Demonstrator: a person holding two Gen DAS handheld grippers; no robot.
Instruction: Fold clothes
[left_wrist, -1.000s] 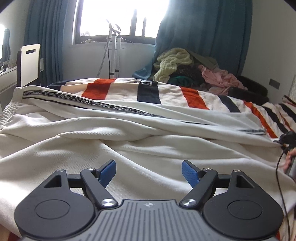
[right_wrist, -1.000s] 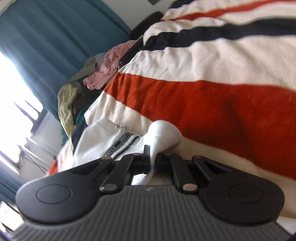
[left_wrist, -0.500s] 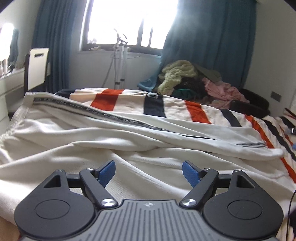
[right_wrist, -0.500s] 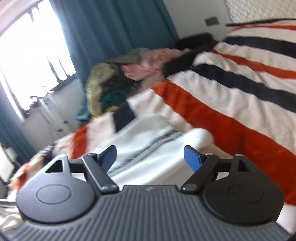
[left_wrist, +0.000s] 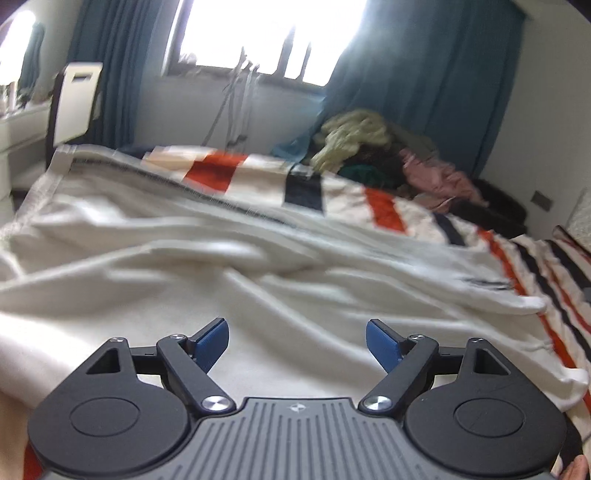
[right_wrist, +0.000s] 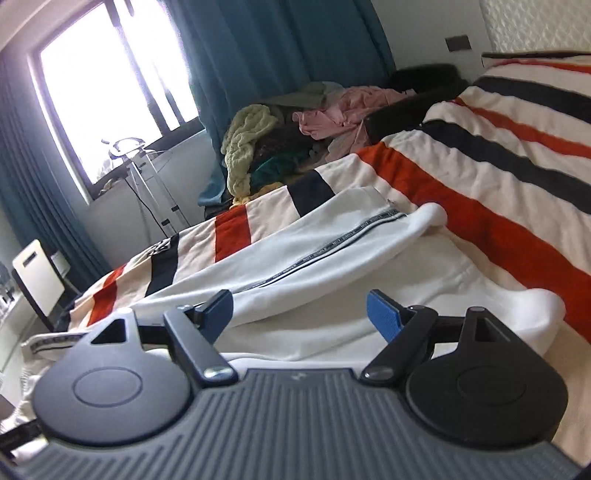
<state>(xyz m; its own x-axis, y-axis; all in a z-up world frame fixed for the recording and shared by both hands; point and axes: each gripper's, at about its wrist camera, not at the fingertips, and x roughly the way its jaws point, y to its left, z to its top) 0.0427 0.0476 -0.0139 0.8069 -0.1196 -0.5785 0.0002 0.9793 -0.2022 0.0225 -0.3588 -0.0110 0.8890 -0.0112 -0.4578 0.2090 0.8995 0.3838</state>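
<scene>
Home bedroom. Bed under a striped blanket (right_wrist: 498, 155) in cream, orange and navy; heap of unfolded clothes (right_wrist: 295, 136) at its far side. Teal curtains (left_wrist: 424, 81) flank a bright window (left_wrist: 266, 33). Wall socket (right_wrist: 458, 43) beside a padded headboard (right_wrist: 535, 26).

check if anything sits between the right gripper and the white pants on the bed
Nothing visible does. The right gripper is open just above the white pants, with only bare cloth ahead of its fingers. The clothes pile lies far beyond.
</scene>
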